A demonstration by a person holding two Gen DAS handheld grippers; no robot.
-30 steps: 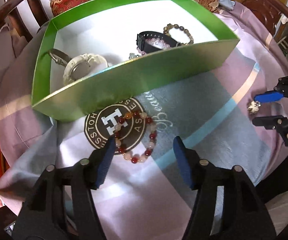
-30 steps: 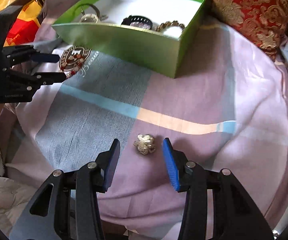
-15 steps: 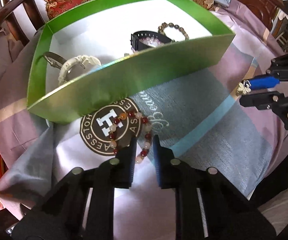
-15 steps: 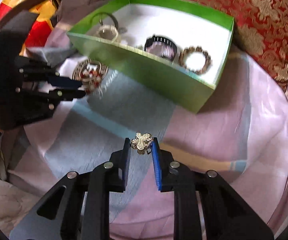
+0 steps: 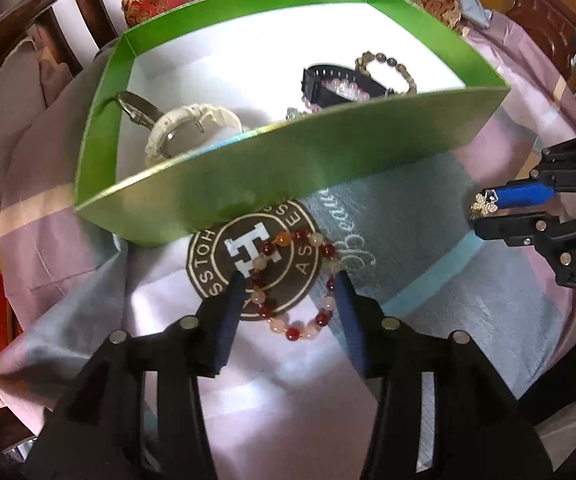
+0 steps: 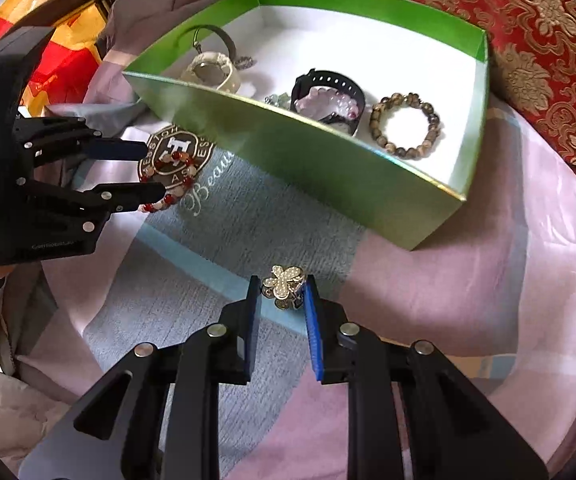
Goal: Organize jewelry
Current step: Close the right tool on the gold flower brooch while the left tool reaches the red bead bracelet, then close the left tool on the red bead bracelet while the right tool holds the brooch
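A bracelet of red and pale beads (image 5: 294, 280) (image 6: 169, 178) lies on the cloth's round logo, in front of the green box (image 5: 288, 160) (image 6: 308, 160). My left gripper (image 5: 290, 300) (image 6: 153, 170) is open, one finger on each side of the bracelet and close to its beads. My right gripper (image 6: 281, 292) (image 5: 484, 212) is shut on a gold flower-shaped brooch (image 6: 283, 286) (image 5: 484, 205) and holds it just above the cloth, right of the box's near wall.
Inside the box lie a white watch (image 5: 183, 130), a black band (image 6: 328, 84) around pink beads, and a brown bead bracelet (image 6: 406, 126). A red and gold cushion (image 6: 528, 40) stands behind it. Dark wooden chair arms frame the cloth-covered surface.
My left gripper, almost shut half a second ago, has opened around the bead bracelet. My right gripper closed on the brooch, lifted it and moved toward the box.
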